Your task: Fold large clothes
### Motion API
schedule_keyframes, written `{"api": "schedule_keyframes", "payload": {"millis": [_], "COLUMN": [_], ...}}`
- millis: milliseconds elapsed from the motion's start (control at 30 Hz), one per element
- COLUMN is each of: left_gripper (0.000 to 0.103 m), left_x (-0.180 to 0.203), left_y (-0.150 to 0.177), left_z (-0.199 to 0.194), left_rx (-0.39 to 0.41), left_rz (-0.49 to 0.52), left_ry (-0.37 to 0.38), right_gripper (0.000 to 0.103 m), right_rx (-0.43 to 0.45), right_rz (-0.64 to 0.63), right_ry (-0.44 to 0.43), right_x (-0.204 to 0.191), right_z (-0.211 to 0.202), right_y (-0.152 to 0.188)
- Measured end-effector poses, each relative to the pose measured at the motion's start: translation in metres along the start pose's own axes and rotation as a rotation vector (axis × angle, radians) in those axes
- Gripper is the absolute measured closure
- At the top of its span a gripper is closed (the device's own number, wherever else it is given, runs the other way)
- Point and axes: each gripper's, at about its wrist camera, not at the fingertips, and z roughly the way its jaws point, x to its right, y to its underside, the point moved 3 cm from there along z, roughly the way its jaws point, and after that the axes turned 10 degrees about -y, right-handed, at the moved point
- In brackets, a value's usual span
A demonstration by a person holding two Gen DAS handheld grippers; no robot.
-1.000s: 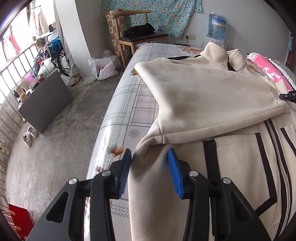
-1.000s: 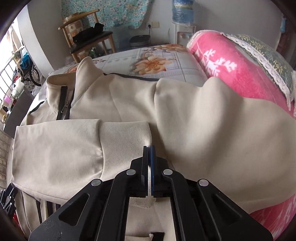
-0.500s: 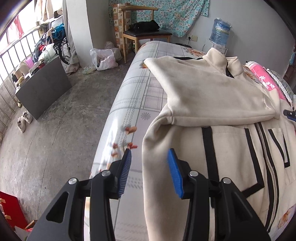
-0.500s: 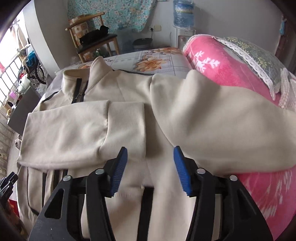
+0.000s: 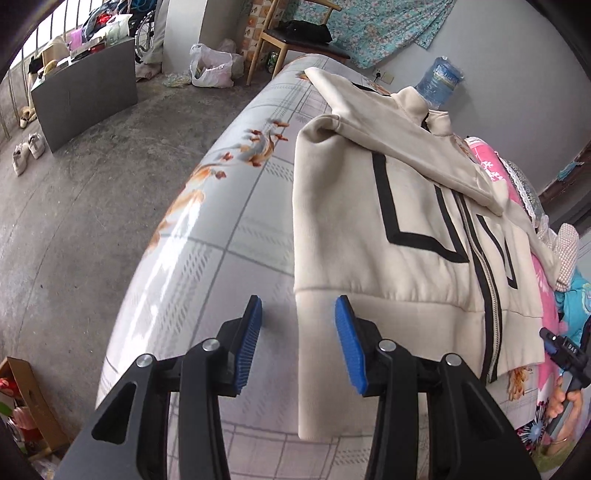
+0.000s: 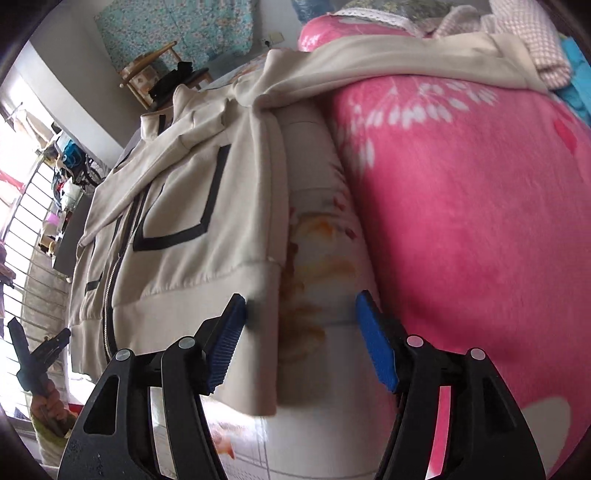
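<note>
A cream zip jacket (image 5: 369, 258) with black stripes lies face up on the bed. One sleeve (image 5: 406, 140) is folded across its chest. The other sleeve (image 6: 406, 62) trails over the pink blanket. My left gripper (image 5: 298, 343) hovers open at the hem's left corner; the hem's edge lies between the jaws and the pads do not press on it. My right gripper (image 6: 301, 339) is at the hem's other corner of the jacket (image 6: 177, 206), its jaws opening, with the hem edge by the left pad and bedsheet below. Each gripper shows at the other view's edge, right gripper (image 5: 565, 350), left gripper (image 6: 33, 354).
The patterned bedsheet (image 5: 221, 240) drops off to a concrete floor on the left. A rolled pink blanket (image 6: 461, 221) bounds the jacket on the right. A wooden chair (image 5: 295, 33), water bottle (image 5: 441, 83), grey cabinet (image 5: 85, 88) and plastic bag (image 5: 210, 68) stand beyond.
The right gripper let go of the sleeve cuff and opened. Both grippers pulled back along the jacket from the sleeves to the hem corners.
</note>
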Motion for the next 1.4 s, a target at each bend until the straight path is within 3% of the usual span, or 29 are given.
{"api": "schedule_keyframes", "payload": {"millis": [100, 200, 533, 633, 733, 1000, 1200, 1400], "left_gripper": [0.063, 0.063, 0.063, 0.063, 0.064, 0.082, 0.097, 0.099], "left_x": [0.004, 0.007, 0.005, 0.006, 0.009, 0.009, 0.012, 0.014], "left_y": [0.018, 0.03, 0.026, 0.028, 0.028, 0.026, 0.029, 0.03], "left_z": [-0.008, -0.012, -0.009, -0.01, -0.01, -0.008, -0.012, -0.043], "left_rx": [0.001, 0.006, -0.001, 0.009, 0.022, 0.03, 0.058, 0.137], "left_rz": [-0.002, -0.005, -0.044, -0.055, -0.044, -0.03, 0.013, 0.057], "left_ry": [0.021, 0.038, 0.107, 0.1, 0.072, -0.009, -0.082, -0.081], "right_gripper": [0.045, 0.059, 0.058, 0.06, 0.059, 0.061, 0.095, 0.1], "right_rx": [0.01, 0.028, 0.04, 0.024, 0.023, 0.007, -0.007, 0.046], "right_rz": [0.016, 0.02, -0.033, -0.02, -0.028, -0.051, -0.064, -0.111], "right_ry": [-0.005, -0.015, -0.064, -0.117, -0.101, -0.103, -0.068, -0.059], "right_x": [0.001, -0.002, -0.01, -0.013, -0.016, -0.02, -0.026, -0.043], "right_z": [-0.013, -0.025, -0.015, -0.013, -0.01, -0.004, 0.008, -0.022], "right_y": [0.021, 0.029, 0.019, 0.02, 0.019, 0.02, 0.022, 0.027]}}
